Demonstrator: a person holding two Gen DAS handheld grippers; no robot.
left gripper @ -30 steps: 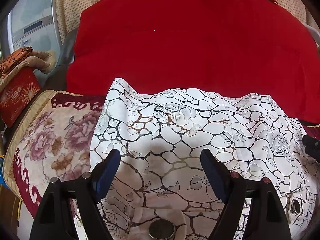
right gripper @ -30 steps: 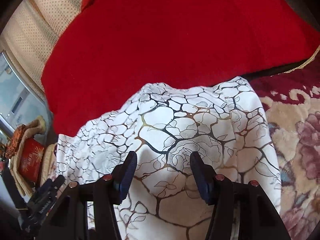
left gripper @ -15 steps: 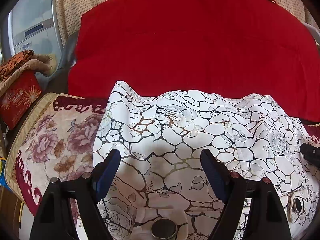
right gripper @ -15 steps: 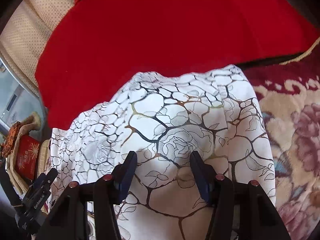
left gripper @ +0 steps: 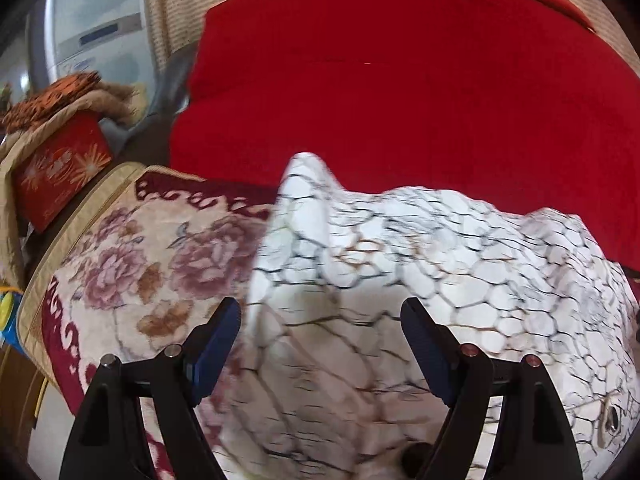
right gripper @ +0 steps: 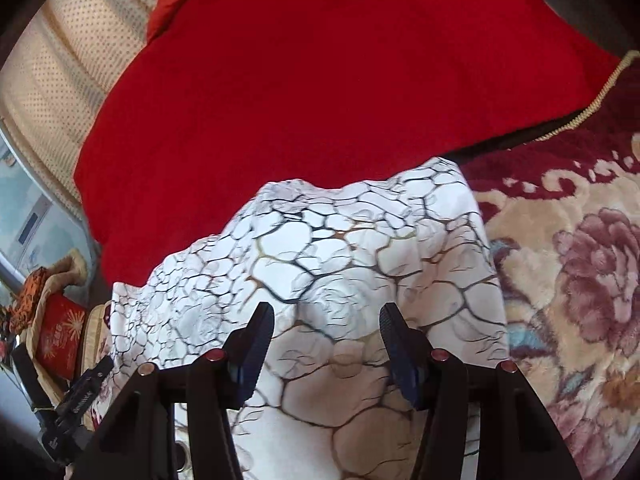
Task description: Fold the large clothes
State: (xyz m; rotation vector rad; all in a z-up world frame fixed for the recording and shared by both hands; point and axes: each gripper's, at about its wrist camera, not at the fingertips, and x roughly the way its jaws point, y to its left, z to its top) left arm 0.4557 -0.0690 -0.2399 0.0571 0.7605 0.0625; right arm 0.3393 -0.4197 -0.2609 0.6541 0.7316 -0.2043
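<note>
A white garment (left gripper: 400, 280) with a black and gold crackle and rose print lies on a floral blanket, its far edge against a red cover. It also shows in the right wrist view (right gripper: 340, 264). My left gripper (left gripper: 320, 344) is open, its blue pads spread over the garment's left part. My right gripper (right gripper: 326, 340) is open over the garment's right part. Neither holds cloth. The left gripper's body (right gripper: 76, 400) shows at the right view's lower left. The left view is blurred.
A red cover (left gripper: 400, 92) spreads behind the garment. The floral blanket (left gripper: 140, 264) lies under it, also on the right (right gripper: 580, 280). A red box (left gripper: 60, 168) under folded cloths stands at far left, beside a pale appliance (left gripper: 100, 32).
Both grippers have shifted over the garment, which sits lower and further right in the left view. The left view has become blurred with motion. Both stay open.
</note>
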